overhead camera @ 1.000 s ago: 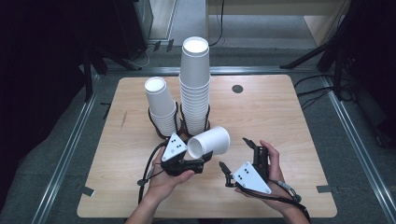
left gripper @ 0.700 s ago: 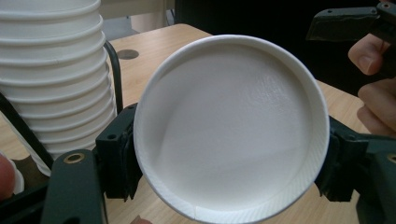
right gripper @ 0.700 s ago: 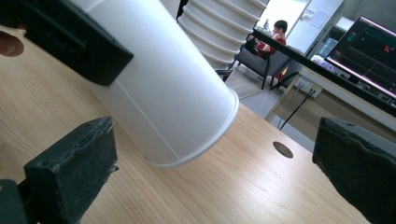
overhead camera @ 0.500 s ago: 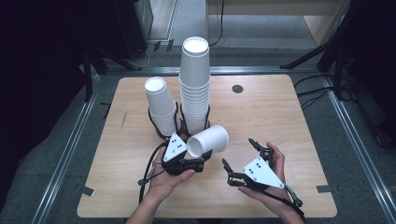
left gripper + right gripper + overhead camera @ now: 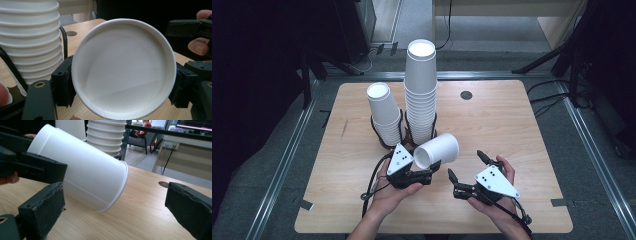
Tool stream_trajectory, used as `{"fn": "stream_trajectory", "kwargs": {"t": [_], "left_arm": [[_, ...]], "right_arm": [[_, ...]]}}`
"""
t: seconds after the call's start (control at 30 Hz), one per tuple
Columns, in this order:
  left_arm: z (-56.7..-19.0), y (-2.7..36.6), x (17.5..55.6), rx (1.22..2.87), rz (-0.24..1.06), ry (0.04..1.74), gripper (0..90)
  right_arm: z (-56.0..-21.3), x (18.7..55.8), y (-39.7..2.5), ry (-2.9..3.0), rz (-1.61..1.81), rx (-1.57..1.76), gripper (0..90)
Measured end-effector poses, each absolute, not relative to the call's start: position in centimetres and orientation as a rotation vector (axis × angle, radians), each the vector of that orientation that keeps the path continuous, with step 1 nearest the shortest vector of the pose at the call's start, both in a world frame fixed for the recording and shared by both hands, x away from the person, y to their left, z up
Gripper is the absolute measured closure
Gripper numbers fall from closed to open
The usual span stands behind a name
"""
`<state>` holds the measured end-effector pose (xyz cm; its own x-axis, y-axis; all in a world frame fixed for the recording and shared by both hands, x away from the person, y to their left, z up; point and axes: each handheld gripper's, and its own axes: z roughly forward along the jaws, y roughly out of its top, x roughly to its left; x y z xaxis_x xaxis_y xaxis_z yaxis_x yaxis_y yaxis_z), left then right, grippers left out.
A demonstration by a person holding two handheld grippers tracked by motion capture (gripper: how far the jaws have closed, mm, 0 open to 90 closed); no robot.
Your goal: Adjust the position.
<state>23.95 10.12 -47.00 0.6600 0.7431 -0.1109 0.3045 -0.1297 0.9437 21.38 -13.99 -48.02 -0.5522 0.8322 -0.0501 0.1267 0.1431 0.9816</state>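
One loose cup (image 5: 437,150) is lying on its side just before the tall stack (image 5: 420,95), clamped in the left gripper (image 5: 424,176), the right gripper (image 5: 464,170) beside it. Left gripper view: jaws are pinching its wall — bottom facing the camera. Right gripper view: jaws are standing apart — rim pointing between them.

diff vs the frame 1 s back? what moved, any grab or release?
The right gripper shifted slightly right and back toward the person, jaws open, holding nothing. No grab or release: the left gripper stays shut on the paper cup lying sideways. Both cup stacks and the table are unchanged.
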Motion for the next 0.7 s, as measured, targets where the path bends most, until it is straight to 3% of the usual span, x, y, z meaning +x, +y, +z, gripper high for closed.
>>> {"fn": "stream_trajectory", "kwargs": {"t": [0.7], "left_arm": [[-47.49, 9.95, 23.96, 1.672, 0.468, 0.843, 24.0]], "right_arm": [[-47.46, 22.08, -14.31, 1.725, 1.679, 1.464, 0.0]]}}
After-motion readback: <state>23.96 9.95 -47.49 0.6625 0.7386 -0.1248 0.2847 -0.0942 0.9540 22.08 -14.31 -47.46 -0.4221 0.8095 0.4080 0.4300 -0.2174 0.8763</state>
